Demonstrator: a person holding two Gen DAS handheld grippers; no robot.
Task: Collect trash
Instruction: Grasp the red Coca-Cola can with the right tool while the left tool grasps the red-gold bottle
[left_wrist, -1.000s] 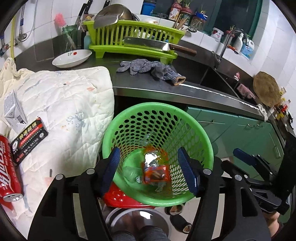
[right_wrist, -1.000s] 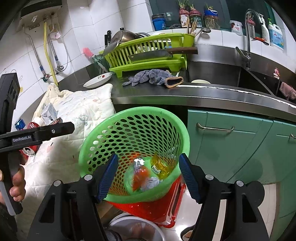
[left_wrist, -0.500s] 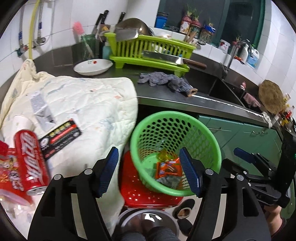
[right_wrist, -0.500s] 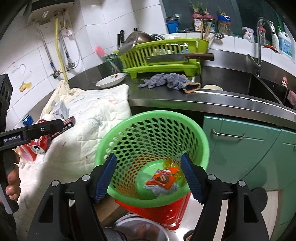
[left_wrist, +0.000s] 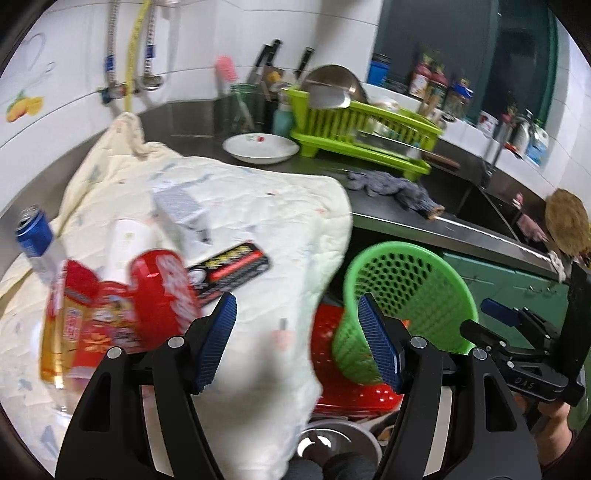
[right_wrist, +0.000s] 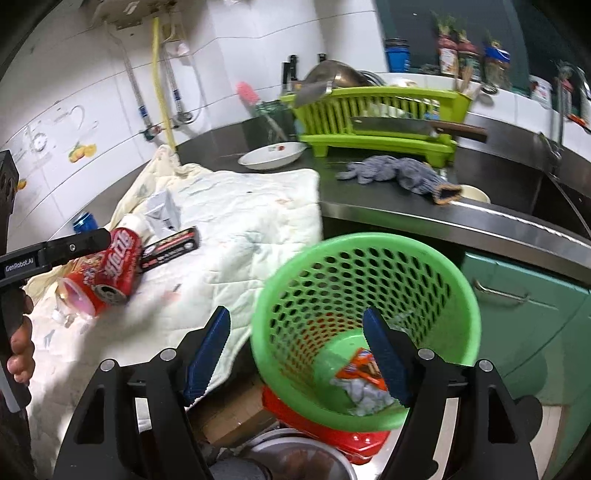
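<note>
A green perforated basket (right_wrist: 424, 266) stands on a red stool, with an orange wrapper (right_wrist: 360, 369) and crumpled grey trash inside; it also shows in the left wrist view (left_wrist: 424, 273). On the cream quilt (left_wrist: 266, 206) lie a red can (left_wrist: 162, 284), a black-and-red box (left_wrist: 236, 264), a red-yellow snack bag (left_wrist: 85, 328), a grey carton (left_wrist: 181, 210) and a blue can (left_wrist: 35, 236). My left gripper (left_wrist: 297, 339) is open and empty, over the quilt's edge right of the red can. My right gripper (right_wrist: 295, 350) is open and empty at the basket's left rim.
A steel counter (right_wrist: 480, 218) holds a grey rag (right_wrist: 399, 171), a white dish (right_wrist: 271, 157) and a lime dish rack (right_wrist: 376, 110) with a cleaver. Green cabinet doors (right_wrist: 535, 317) are on the right. A red stool (left_wrist: 328, 332) and a cardboard box (right_wrist: 232, 413) sit below.
Both grippers have swung left, away from above the basket toward the quilt. The red can, box and snack bag have come closer in the left wrist view. Both stay open.
</note>
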